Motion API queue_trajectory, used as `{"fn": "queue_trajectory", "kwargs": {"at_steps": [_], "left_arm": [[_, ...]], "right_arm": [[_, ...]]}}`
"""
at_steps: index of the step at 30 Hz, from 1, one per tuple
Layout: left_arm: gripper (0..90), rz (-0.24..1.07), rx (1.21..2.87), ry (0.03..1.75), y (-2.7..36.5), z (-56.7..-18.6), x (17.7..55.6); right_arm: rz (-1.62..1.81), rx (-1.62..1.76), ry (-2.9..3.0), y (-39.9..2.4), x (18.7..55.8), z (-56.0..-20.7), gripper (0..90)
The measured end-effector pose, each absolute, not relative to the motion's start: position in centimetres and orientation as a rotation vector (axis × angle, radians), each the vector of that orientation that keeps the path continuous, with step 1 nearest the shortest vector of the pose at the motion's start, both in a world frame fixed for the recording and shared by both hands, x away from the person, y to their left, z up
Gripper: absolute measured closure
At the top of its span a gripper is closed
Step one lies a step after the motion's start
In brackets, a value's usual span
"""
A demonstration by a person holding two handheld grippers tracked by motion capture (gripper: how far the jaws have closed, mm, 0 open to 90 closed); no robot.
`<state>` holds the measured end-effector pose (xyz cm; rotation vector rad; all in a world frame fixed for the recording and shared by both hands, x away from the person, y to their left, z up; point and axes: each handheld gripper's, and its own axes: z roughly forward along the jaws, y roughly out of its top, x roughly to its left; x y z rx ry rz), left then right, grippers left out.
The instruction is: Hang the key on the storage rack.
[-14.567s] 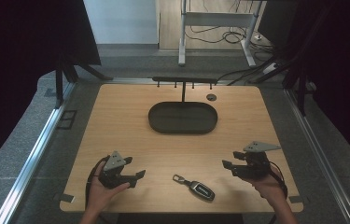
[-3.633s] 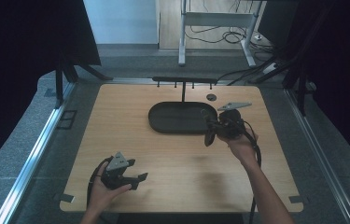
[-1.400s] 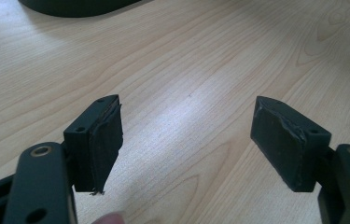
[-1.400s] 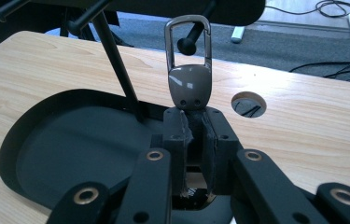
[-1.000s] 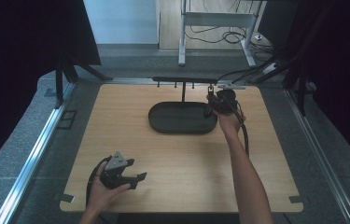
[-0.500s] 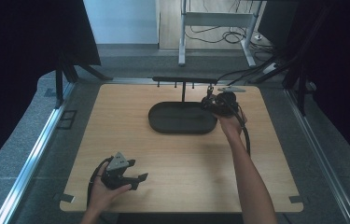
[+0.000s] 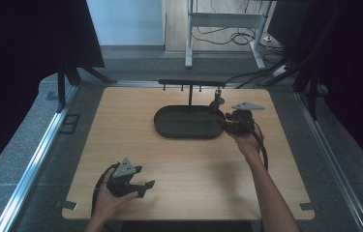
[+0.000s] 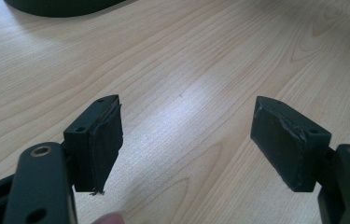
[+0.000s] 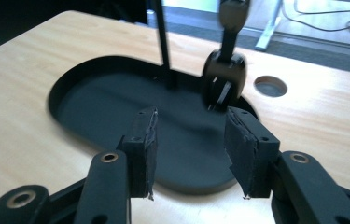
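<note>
The right gripper (image 9: 189, 149) has its jaws parted with nothing between the pads; in the right gripper view they rise over the near rim of a dark oval tray (image 9: 93, 116). Just beyond the jaws a dark key fob (image 9: 223, 77) hangs over the right end of the tray; its top is cut off by the edge of the frame and its outline is blurred, so what it hangs from cannot be made out there. A thin black post (image 9: 163, 42) stands up from the tray's floor, and its top is cut off as well. The tray otherwise looks bare inside, though its dark floor hides detail. A round hole (image 9: 270, 86) sits in the wood right of the fob.

From the high view, the right gripper (image 7: 228, 126) is at the tray's (image 7: 169, 130) right end, with the fob (image 7: 216, 102) near it below a black crossbar (image 7: 191, 83) carried on the post; the fob is too small to describe further.

The left gripper (image 8: 184, 144) also has its jaws spread wide with nothing held, and only light wooden tabletop (image 8: 200, 56) lies between them. A fingertip (image 8: 112, 218) is cut off at the bottom edge. In the high view it (image 7: 143, 188) rests near the tabletop's front left, well apart from the tray.
</note>
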<state>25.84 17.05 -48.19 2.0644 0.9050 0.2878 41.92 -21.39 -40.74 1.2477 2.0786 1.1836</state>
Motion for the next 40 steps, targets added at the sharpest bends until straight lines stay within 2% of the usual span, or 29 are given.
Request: {"fn": "queue_trajectory", "kwargs": {"at_steps": [12, 23, 40], "left_arm": [[25.6, 0.290, 2.069, 0.905, 17.0, -48.2, 25.8], [25.6, 0.286, 2.070, 0.889, 16.6, -48.0, 25.6], [25.6, 0.292, 2.076, 0.883, 16.6, -48.0, 25.6]], "right_arm": [[1.274, 1.161, 2.147, -22.0, 36.7, -41.7, 53.6], [1.323, 1.129, 2.182, -22.8, 31.5, -45.1, 52.6], [1.258, 1.161, 2.230, -23.9, 30.0, -47.4, 49.8]]}}
